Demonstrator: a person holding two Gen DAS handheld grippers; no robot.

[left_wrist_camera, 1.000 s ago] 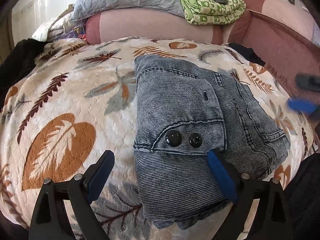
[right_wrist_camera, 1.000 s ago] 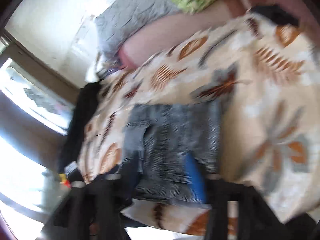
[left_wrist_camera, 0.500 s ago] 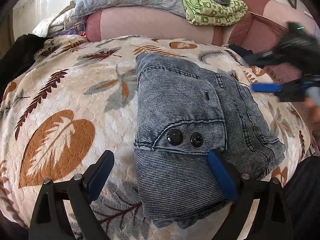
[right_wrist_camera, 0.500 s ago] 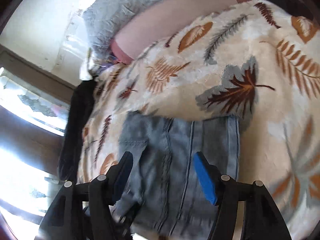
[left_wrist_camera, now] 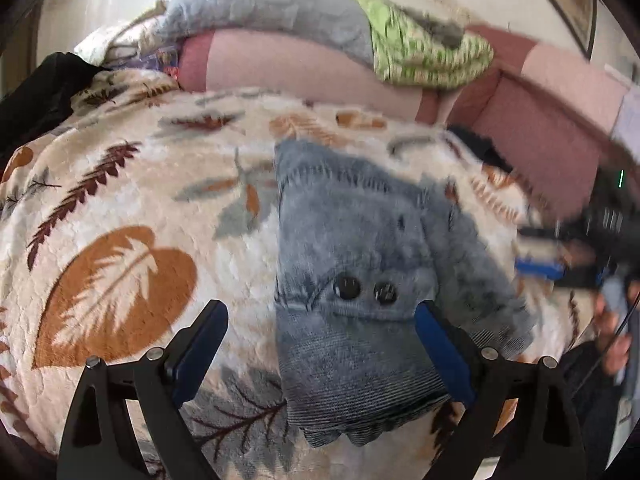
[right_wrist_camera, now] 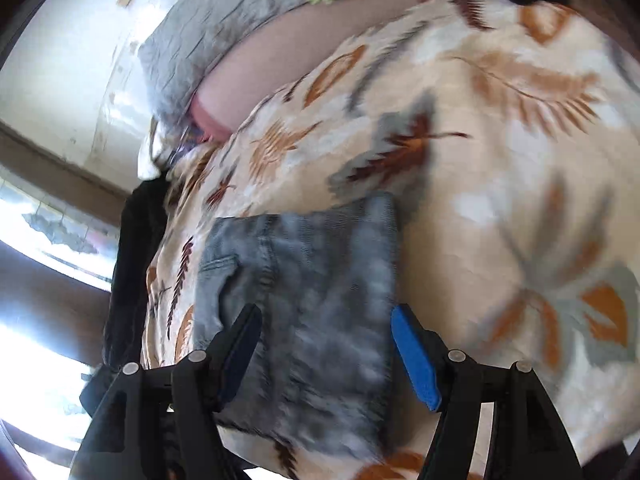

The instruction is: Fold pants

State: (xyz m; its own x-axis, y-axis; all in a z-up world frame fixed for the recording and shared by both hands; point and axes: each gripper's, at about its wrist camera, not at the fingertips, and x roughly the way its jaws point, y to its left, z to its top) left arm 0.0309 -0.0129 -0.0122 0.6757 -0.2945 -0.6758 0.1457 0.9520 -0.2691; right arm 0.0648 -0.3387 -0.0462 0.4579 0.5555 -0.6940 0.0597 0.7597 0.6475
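The folded pants (left_wrist_camera: 360, 264), a grey-blue denim bundle, lie on the bed's leaf-print blanket (left_wrist_camera: 120, 216), roughly mid-way across the bed and toward its near edge. Two dark buttons (left_wrist_camera: 347, 286) face up on the top layer, and the folded end of the bundle reaches the near edge between the fingers of the left claw.

The left claw (left_wrist_camera: 320, 348) hangs over the near part of the bundle with its jaws standing wide apart. Its left finger (left_wrist_camera: 200, 344) is over bare blanket beside the pants. Its blue-padded right finger (left_wrist_camera: 440, 356) overlaps the denim near the bundle's right side; whether it touches the fabric cannot be told. Nothing is clamped.

The right claw (right_wrist_camera: 324, 344) is over the same pants (right_wrist_camera: 304, 280) from the bed's right side, jaws also well apart. In its own view the denim fills the gap between the two fingers, the blue pad (right_wrist_camera: 414, 356) sitting just at the fabric's edge where it meets the blanket (right_wrist_camera: 500, 184). The pads do not press in on the cloth. The picture is blurred, so contact with the top surface cannot be judged. In the left wrist view this claw (left_wrist_camera: 540, 268) appears blurred at the right edge, near the pants' right side.

At the head of the bed lie a grey quilted pillow (left_wrist_camera: 272, 4) and a green patterned cloth (left_wrist_camera: 432, 52).
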